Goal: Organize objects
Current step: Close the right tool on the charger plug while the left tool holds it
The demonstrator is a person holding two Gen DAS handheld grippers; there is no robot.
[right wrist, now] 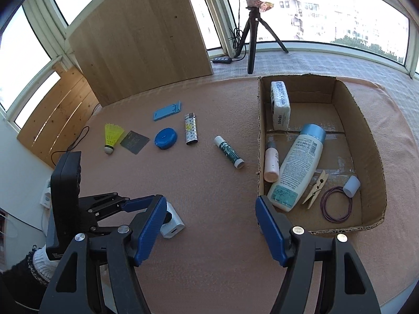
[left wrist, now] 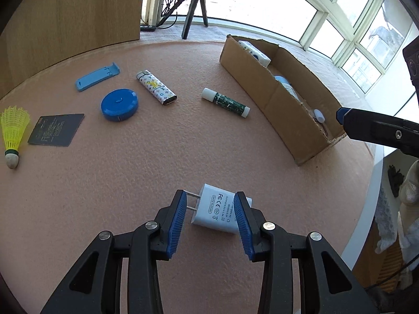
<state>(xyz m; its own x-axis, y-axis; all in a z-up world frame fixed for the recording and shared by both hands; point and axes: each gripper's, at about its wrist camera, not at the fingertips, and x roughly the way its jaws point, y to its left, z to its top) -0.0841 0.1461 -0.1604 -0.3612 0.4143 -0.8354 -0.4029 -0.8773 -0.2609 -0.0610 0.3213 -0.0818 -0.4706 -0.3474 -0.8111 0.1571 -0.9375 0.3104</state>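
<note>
Here, ribbed left gripper clamps boxy white charger.

Bright daylit windows wrap the room; wood panel at 11 o'clock, tripod at 12, pink-covered table.

Both wrist views look steeply down, sharing the cardboard box.

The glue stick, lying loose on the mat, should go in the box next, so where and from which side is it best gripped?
Probably at mid-body, on the green patterned barrel of the glue stick, coming from above with the fingers across its long axis. It lies flat on the pink mat, clear of the lighter and the cardboard box, so both long sides are free. The right gripper is open and empty.
</note>
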